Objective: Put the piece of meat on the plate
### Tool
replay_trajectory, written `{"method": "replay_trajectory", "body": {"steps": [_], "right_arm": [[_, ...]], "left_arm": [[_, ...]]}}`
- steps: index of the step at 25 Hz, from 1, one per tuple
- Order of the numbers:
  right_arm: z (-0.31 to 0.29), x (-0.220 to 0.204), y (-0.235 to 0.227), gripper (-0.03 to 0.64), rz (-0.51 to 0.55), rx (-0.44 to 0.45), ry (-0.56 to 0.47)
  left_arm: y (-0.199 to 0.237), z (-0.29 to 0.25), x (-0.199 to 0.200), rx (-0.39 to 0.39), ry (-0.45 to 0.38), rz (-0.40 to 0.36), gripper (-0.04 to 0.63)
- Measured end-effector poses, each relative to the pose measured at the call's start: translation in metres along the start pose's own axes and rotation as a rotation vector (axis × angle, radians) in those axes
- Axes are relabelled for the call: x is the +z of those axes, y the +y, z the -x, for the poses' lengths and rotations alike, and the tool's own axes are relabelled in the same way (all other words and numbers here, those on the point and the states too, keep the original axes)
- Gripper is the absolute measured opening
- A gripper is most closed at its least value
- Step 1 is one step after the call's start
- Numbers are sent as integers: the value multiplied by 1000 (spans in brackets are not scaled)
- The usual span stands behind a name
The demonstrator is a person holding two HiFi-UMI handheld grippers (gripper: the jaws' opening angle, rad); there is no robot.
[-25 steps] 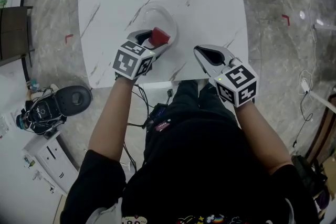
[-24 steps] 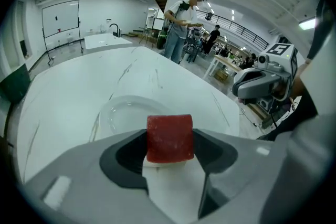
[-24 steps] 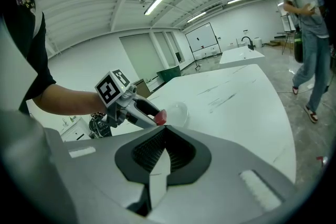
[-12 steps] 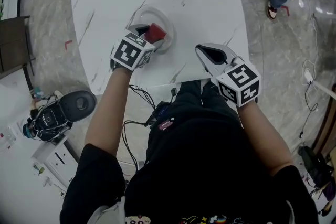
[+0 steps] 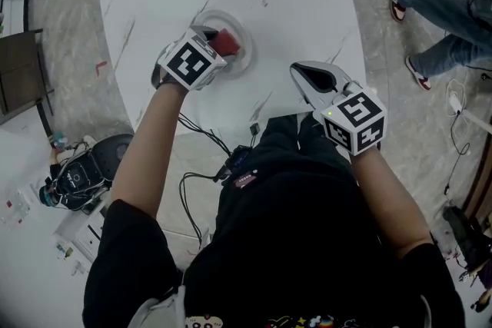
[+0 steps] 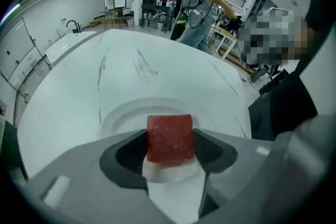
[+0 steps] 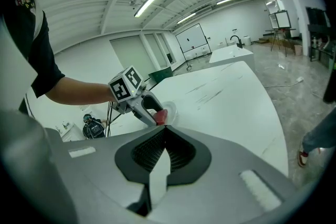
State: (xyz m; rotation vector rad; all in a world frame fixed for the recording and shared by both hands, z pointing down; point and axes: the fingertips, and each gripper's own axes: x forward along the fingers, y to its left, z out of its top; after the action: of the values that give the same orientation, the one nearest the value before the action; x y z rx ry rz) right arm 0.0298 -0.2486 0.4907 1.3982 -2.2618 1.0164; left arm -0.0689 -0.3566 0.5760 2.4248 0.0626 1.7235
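Worn: black short-sleeved shirt (image 5: 292, 242), small colourful print (image 5: 300, 321) on front. The left gripper (image 5: 217, 42) and right gripper (image 5: 306, 74) have pale grey shells and black ribbed pads (image 7: 181, 153). Each carries a white marker cube (image 5: 188, 63) with black squares.

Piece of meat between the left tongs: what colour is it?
The piece of meat is red, clearest in the left gripper view.

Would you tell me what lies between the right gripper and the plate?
Nothing: in the head view only bare marbled table separates the shut right gripper from the plate, where the left gripper grips the piece of meat.
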Motion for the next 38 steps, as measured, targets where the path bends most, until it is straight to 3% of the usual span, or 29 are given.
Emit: {"method": "replay_trajectory", "body": {"steps": [21, 38], "right_arm": [[1, -2, -3, 20, -15, 0, -2], [5, -8, -5, 21, -4, -15, 7]], "left_arm": [[3, -5, 9, 5, 34, -119, 383], [2, -6, 1, 50, 3, -120, 397]]}}
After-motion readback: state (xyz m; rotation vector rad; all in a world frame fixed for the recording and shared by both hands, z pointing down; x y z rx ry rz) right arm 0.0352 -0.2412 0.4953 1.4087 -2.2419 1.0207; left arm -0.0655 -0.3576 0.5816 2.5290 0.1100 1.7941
